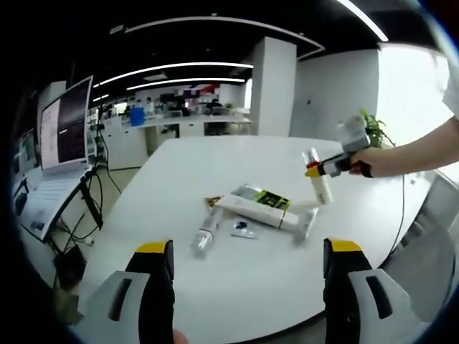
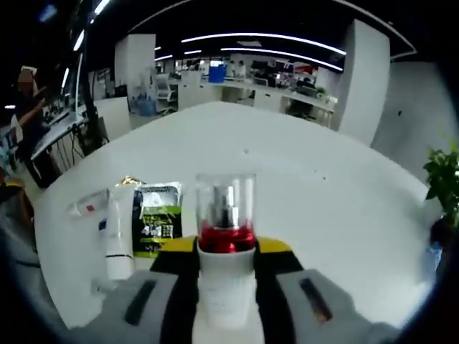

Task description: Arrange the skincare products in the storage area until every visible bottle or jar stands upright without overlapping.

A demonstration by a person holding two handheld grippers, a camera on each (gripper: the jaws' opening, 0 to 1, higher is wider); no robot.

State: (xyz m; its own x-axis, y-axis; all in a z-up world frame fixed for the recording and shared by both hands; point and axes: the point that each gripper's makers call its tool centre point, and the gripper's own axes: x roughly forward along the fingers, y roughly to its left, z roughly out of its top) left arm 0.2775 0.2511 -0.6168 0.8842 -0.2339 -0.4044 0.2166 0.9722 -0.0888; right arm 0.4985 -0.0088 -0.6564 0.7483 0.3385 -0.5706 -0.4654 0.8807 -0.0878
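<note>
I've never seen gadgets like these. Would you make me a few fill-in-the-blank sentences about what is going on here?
1. The right tongs are shut on a white pump bottle with a ____ collar under its clear cap.
2. The left tongs hold ____.
3. The long white tube lies ____ on the white table.
4. A potted ____ shows past the table's edge in the right gripper view.

Missing words: red; nothing; flat; plant

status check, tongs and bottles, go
Right tongs shut on pump bottle, held above the table. Left tongs open, empty. White tube, small bottle and sachets lying flat mid-table. Nothing blocking.
</note>
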